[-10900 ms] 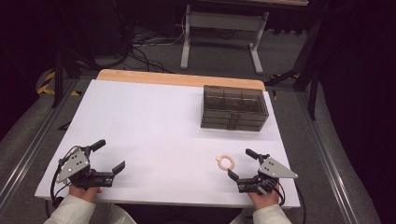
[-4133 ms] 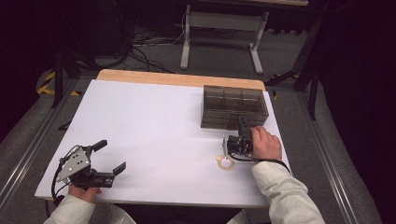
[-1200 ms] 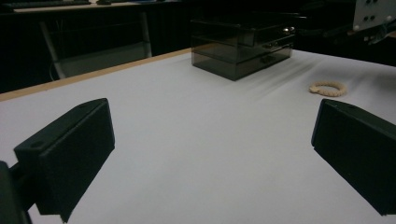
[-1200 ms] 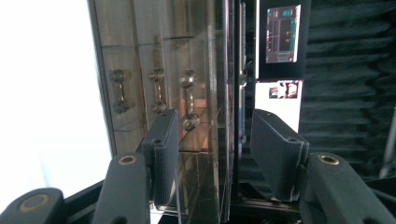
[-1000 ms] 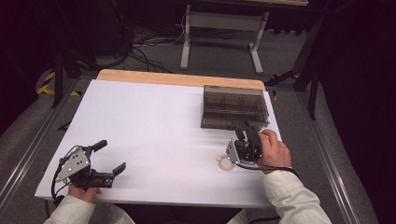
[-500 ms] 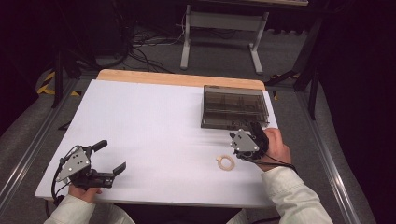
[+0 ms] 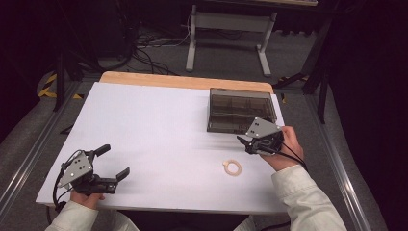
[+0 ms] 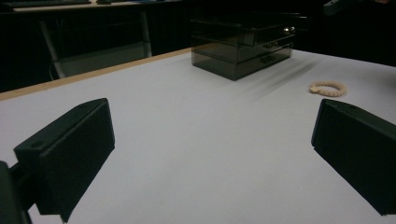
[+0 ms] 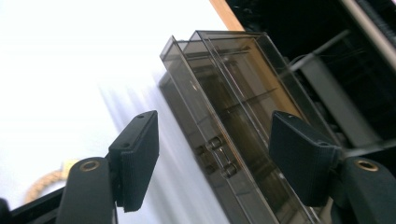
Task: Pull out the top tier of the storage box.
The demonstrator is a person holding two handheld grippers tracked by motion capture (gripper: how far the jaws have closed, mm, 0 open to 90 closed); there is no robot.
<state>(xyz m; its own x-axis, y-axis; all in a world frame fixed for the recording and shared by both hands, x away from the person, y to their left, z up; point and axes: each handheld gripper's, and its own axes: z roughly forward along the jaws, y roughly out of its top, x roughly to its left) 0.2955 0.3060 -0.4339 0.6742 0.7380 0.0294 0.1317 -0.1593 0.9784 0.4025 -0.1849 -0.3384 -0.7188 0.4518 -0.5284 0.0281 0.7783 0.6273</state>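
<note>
A smoky clear drawer box stands at the back right of the white table. A pale beaded ring lies flat on the table in front of it. My right gripper hovers just before the box's front, a little beyond and right of the ring, open and holding nothing. In the right gripper view the drawer box and its small knobs sit between the spread jaws, and the ring peeks in at the lower left. My left gripper rests open at the near left corner.
In the left gripper view the box and the ring lie far across bare white table. A wooden strip edges the table's far side. Beyond it, a metal stand and cables sit on the dark floor.
My right gripper has lifted off the spot by the ring and moved back and to the right, toward the box's front. The ring stayed on the table. The left gripper has not moved.
</note>
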